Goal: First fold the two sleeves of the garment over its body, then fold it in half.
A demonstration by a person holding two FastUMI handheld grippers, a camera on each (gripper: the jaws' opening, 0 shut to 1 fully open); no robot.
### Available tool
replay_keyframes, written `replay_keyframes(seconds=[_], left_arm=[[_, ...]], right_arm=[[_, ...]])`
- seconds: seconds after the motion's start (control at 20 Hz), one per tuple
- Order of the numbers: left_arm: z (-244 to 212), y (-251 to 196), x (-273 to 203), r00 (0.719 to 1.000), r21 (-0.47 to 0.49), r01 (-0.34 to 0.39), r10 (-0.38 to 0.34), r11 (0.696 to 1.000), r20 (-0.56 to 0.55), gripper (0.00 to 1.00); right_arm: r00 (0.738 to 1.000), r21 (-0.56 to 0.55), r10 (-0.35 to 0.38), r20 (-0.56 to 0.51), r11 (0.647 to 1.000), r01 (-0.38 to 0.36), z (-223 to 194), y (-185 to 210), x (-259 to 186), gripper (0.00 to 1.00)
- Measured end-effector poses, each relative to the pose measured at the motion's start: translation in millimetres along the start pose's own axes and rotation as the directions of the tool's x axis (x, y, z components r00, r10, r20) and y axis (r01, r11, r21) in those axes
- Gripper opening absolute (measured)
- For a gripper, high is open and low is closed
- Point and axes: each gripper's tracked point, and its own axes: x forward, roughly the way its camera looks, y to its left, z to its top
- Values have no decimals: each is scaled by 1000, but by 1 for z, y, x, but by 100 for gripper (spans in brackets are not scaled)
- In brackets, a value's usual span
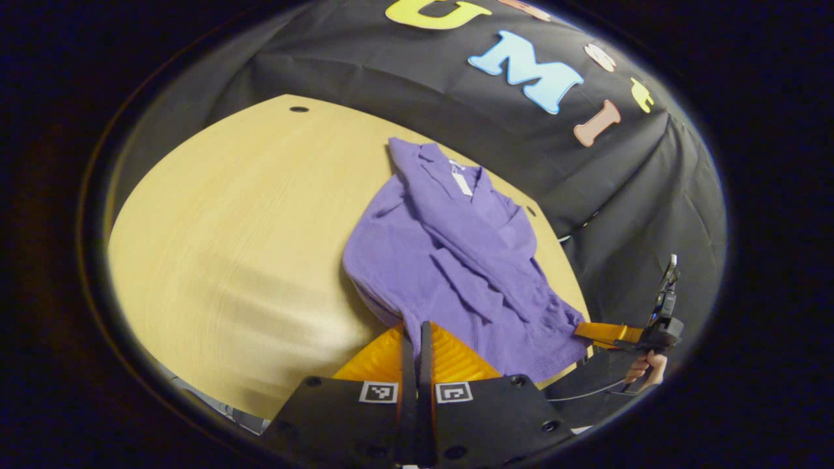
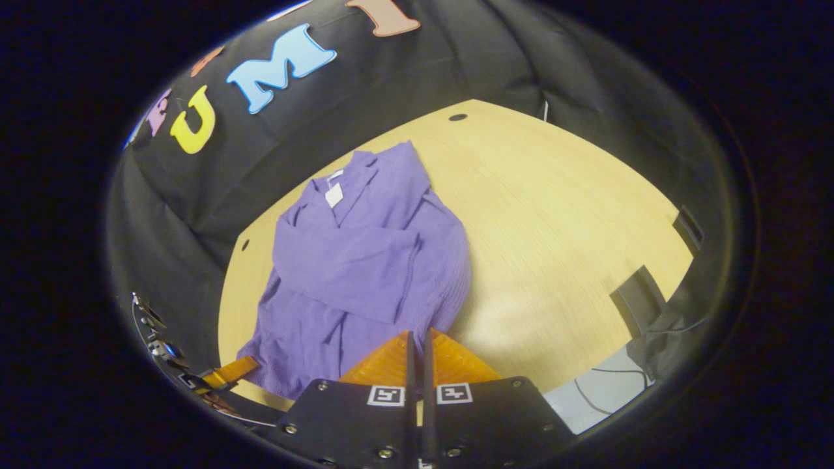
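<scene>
Sleeves look folded already; both hem corners of the purple sweater [image 1: 456, 273] are pinched in closed jaws, should be lifted evenly toward the collar

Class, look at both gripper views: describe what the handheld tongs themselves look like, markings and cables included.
Each tongs has a black body bearing two square black-and-white coded markers. A thin cable trails below the other tongs seen at the left gripper view's edge, by the hand.

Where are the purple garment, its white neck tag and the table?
purple garment [image 2: 365, 273], right gripper view, middle of its body.
white neck tag [image 2: 334, 195], right gripper view, centre of the tag.
table [image 1: 247, 228], left gripper view, bare wood top.
</scene>
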Motion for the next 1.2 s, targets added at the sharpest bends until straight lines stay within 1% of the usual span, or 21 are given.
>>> replay_keyframes(seconds=[0.2, 0.45, 0.7, 0.9, 1.05, 1.2], left_arm=[[35, -32, -5, 996, 53, 81, -83, 995, 41, 6], [82, -60, -11, 985, 124, 122, -136, 985, 110, 7], [144, -89, -17, 965, 175, 146, -179, 974, 194, 7], [195, -100, -12, 953, 207, 115, -167, 971, 251, 6], [218, -107, 1, 952, 215, 84, -142, 973, 273, 6], [232, -124, 18, 951, 219, 74, -135, 973, 278, 7]], right_arm=[[998, -109, 12, 56, 994, -5, 28, 26, -7, 4], [991, -180, 63, 118, 983, -41, 68, 61, -12, 3], [977, -209, 92, 195, 977, -50, 131, 81, -22, 4], [961, -237, 123, 250, 970, -62, 180, 89, -26, 3], [948, -248, 152, 281, 965, -82, 216, 92, -24, 2], [949, -253, 178, 259, 961, -111, 234, 90, -9, 2]])
